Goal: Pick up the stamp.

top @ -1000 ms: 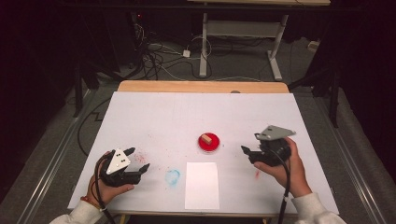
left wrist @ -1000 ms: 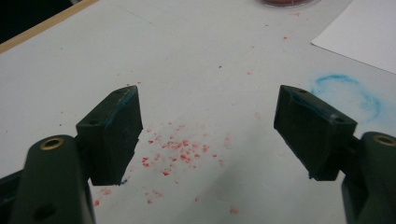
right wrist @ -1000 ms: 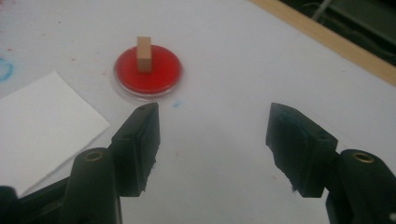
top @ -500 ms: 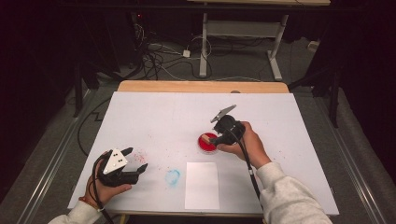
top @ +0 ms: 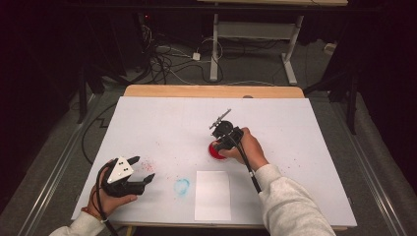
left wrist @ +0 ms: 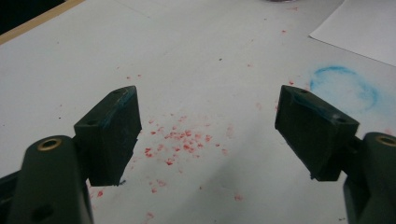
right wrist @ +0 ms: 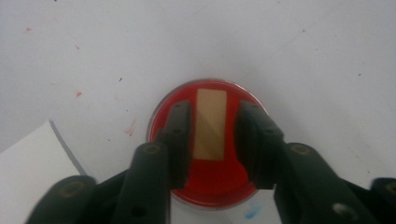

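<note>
Right tongs (right wrist: pixel 212 135) straddle wooden block (right wrist: pixel 210 123), hiding much of red dish (right wrist: pixel 210 184).

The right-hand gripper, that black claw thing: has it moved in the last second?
Yes. The right gripper swung from the table's right edge leftward to the round red dish, just above the white paper sheet, its jaws now straddling the tan block.

red dish (top: pixel 215 150): mostly hidden by right hand-held gripper (top: pixel 222 142) | paper sheet (right wrist: pixel 28 163): cut off at edge
</note>
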Available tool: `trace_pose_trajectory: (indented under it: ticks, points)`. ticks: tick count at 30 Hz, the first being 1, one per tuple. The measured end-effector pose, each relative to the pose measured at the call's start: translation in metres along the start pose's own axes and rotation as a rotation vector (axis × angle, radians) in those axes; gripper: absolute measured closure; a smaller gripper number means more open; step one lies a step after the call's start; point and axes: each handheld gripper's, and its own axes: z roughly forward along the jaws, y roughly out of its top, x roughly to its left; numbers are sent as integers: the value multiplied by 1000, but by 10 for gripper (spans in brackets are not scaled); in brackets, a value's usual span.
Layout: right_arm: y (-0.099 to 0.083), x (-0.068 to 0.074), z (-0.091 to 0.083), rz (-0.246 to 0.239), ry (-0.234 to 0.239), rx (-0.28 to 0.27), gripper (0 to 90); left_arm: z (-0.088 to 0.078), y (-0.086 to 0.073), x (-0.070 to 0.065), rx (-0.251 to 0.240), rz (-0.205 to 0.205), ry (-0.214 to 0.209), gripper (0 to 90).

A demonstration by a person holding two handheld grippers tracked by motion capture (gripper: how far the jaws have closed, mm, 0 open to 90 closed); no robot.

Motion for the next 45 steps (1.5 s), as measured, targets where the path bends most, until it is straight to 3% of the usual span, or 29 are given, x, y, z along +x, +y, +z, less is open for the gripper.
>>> trace_pose_trajectory:
  ticks: [3, 13, 19, 28, 32, 37, 43, 45]
  points:
    - [1, 0, 3, -11, 1, 11, 762, 2, 0, 0, 21, 15, 3, 218]
    - [-6, 1, 3, -9, 0, -40, 766, 3, -1, 0, 20, 6, -6, 218]
    - [-18, 0, -11, 21, 0, -131, 766, 3, -1, 0, 22, 7, 0, 219]
    - [-33, 8, -35, -3, -14, -276, 766, 2, -2, -2, 18, 16, -1, 219]
    - [-40, 11, -45, 8, 5, -353, 766, 1, -3, -2, 19, 17, 8, 218]
    - [-49, 14, -52, -9, -4, -377, 766, 2, -2, -2, 20, 17, 17, 218]
    - [-58, 12, -66, -5, -25, -410, 766, 2, -3, -3, 14, 48, 20, 218]
    - [-61, 11, -69, -7, -21, -416, 766, 1, -3, -4, 16, 35, 14, 218]
